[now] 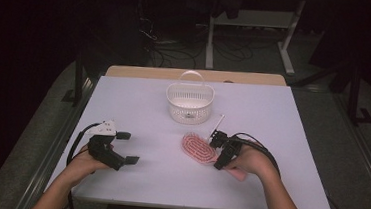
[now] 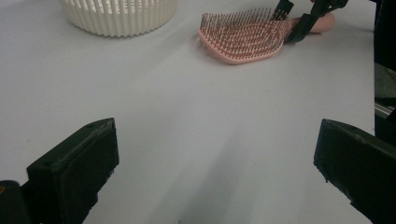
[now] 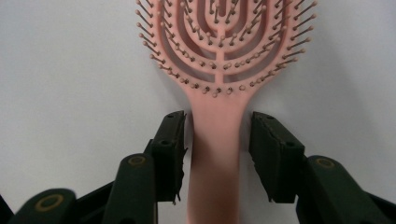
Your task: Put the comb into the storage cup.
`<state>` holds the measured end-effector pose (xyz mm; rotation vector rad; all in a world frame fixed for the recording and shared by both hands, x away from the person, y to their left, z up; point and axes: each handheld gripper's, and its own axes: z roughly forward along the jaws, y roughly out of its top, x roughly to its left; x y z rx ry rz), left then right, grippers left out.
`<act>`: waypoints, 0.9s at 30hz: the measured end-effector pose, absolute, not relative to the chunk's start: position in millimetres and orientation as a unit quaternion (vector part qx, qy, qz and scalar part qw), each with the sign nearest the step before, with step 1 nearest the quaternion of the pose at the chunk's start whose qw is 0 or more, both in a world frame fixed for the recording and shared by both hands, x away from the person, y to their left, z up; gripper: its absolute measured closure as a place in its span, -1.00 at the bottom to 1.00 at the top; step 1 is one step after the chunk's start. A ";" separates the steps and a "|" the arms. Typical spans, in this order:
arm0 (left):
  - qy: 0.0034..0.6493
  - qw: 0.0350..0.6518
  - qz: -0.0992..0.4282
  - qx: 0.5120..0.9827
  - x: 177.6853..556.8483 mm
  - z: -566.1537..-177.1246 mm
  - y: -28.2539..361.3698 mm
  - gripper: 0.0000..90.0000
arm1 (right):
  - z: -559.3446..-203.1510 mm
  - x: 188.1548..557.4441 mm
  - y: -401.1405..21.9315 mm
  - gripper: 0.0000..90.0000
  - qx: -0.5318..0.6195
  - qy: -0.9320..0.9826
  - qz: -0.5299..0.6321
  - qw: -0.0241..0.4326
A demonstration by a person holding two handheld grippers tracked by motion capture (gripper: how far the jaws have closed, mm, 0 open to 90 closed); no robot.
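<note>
A pink hairbrush (image 1: 197, 148) lies on the white surface (image 1: 163, 108), a little right of the middle of the high view. Its bristles point up. Its handle points to the lower right, toward the person's right hand (image 1: 251, 162).

The right tool (image 1: 217, 150) sits at the handle. In the right gripper view, the pink handle (image 3: 215, 140) runs up the middle, and one black jaw stands on each side of it. The left jaw is right next to the handle. The right jaw is just beside it, with a thin gap. So this tool is partly open around the handle and is not squeezing it yet.

The left tool (image 1: 127, 147) is in the lower left of the high view, held in the left hand (image 1: 86, 163). It is well apart from the brush. In the left gripper view, its two black jaws stand far apart at the bottom corners. Nothing is between them, so it is open. The brush (image 2: 243, 35) shows at the top of that view.

A white basket (image 1: 189, 103) with a handle stands above the brush in the high view, near the far edge of the surface.
</note>
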<state>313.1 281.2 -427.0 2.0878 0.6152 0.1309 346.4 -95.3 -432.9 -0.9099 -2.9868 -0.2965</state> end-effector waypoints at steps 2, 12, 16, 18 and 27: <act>0.250 0.462 0.053 0.849 313.1 -427.0 281.1 -1.00 | -433.0 347.1 -94.9 0.29 -0.287 -0.953 -0.092 -0.002; 0.250 0.463 0.053 0.849 313.0 -426.9 281.3 -1.00 | -432.8 347.8 -92.0 0.45 -0.294 -0.953 -0.078 -0.008; 0.251 0.462 0.053 0.849 312.8 -427.0 280.9 -1.00 | -433.1 347.4 -90.1 0.46 -0.295 -0.953 -0.072 -0.013; 0.251 0.463 0.053 0.849 312.6 -426.9 280.7 -1.00 | -433.2 346.9 -89.3 0.46 -0.295 -0.953 -0.071 -0.016; 0.250 0.463 0.053 0.849 312.6 -427.0 280.6 -1.00 | -433.3 346.7 -87.5 0.47 -0.293 -0.954 -0.063 -0.019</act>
